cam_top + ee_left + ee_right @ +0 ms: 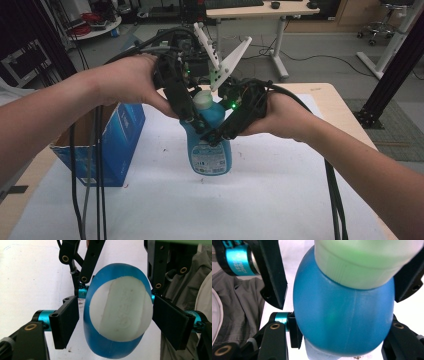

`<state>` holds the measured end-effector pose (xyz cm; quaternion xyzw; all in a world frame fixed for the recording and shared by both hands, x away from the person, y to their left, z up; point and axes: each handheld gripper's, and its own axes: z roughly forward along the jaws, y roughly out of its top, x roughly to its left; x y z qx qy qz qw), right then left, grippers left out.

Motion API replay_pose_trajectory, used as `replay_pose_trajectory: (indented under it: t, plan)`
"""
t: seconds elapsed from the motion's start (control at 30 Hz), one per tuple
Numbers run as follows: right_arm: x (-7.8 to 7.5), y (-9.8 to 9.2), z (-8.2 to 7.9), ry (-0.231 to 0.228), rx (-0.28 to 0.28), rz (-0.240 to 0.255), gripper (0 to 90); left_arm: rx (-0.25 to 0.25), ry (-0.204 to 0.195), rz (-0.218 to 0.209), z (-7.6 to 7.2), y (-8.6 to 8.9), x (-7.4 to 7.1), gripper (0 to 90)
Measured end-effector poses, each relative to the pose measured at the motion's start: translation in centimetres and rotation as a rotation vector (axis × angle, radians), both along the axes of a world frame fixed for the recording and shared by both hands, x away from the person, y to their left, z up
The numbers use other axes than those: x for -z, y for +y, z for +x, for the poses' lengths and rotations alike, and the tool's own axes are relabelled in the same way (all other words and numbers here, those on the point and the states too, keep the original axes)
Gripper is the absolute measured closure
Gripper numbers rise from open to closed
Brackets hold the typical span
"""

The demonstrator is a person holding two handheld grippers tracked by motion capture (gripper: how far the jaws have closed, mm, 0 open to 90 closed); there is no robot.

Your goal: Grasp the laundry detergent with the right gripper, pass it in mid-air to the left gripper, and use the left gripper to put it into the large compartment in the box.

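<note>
While two hand-held grippers flank it, one blue bottle (210,145) stands.

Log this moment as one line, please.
blue bottle: upright on table, white cap on | left gripper: around bottle | right gripper: around bottle | blue box: left

Both hands meet over the middle of the desk (280,200), each holding a black claw against a blue bottle (211,145) with a pale cap (203,99) and a label on its lower body. The left claw (192,117) presses in from the bottle's left shoulder and the right claw (220,132) from its right, the bottle tilted and seemingly lifted off the white surface. A blue cardboard box (112,145) stands open just to the left, cables (87,190) trailing down past it.
</note>
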<state>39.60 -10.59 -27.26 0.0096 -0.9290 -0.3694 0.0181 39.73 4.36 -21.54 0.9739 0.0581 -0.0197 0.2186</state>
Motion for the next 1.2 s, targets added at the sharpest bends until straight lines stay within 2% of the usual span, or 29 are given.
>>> replay_pose_trajectory:
  t: [0.03,0.07,0.4,0.47,0.57,0.67,0.7,0.77,0.8,0.83,0.87,0.9,1.0,1.03,1.07,1.13,1.2]
  plan:
    - [0.02,0.02,0.08,-0.007,-0.009,0.007,46.0,0.001,-0.001,-0.003,-0.01,0.05,-0.01,24.7]
    - [-0.04,-0.05,0.01,0.004,0.002,0.000,46.0,-0.002,-0.001,-0.005,-0.01,0.08,0.00,25.1]
    - [-0.06,-0.15,0.07,0.003,0.008,0.001,46.0,0.001,0.005,0.005,-0.01,0.02,0.22,28.0]
    - [-0.03,-0.06,0.15,-0.016,-0.005,0.013,46.0,-0.007,0.007,0.001,-0.08,-0.03,0.31,28.1]
    - [-0.19,-0.17,-0.10,0.010,0.020,-0.002,46.0,-0.007,0.004,0.001,-0.15,-0.06,0.38,29.4]
    - [-0.07,-0.04,0.12,-0.018,-0.003,0.021,46.0,-0.006,0.004,0.003,-0.11,-0.04,0.32,30.4]
    - [-0.18,-0.17,-0.15,0.003,0.018,0.001,46.0,-0.006,0.003,0.004,-0.11,-0.03,0.31,31.3]
    - [-0.17,-0.15,-0.12,0.001,0.015,0.004,46.0,-0.009,-0.003,0.000,-0.10,0.00,0.27,32.6]
    - [-0.11,-0.06,0.05,-0.016,-0.001,0.016,46.0,-0.012,-0.003,0.000,-0.11,0.01,0.24,32.8]
    - [-0.18,-0.14,-0.11,-0.001,0.015,0.003,46.0,-0.009,-0.008,0.002,-0.08,0.00,0.20,32.8]
    - [-0.12,-0.07,-0.02,-0.012,0.006,0.012,46.0,-0.010,-0.010,0.002,-0.09,0.00,0.19,32.8]
    - [-0.17,-0.11,-0.16,0.002,0.018,0.001,46.0,-0.010,-0.010,0.003,-0.09,-0.01,0.19,32.8]
    - [-0.12,-0.05,-0.20,-0.003,0.016,-0.001,46.0,-0.009,-0.015,0.005,-0.10,0.03,0.16,34.2]
    - [-0.06,0.02,-0.09,-0.016,0.003,0.009,46.0,-0.007,-0.015,0.005,-0.10,0.04,0.15,34.2]
    - [-0.12,-0.01,-0.19,-0.005,0.011,-0.004,46.0,-0.008,-0.017,0.005,-0.10,0.05,0.14,34.2]
    - [-0.07,0.07,-0.03,-0.025,-0.003,0.011,46.0,-0.016,-0.014,0.000,-0.15,0.06,0.14,34.4]
    - [-0.13,0.01,-0.18,-0.009,0.014,0.001,46.0,-0.017,-0.016,-0.001,-0.19,0.07,0.13,35.1]
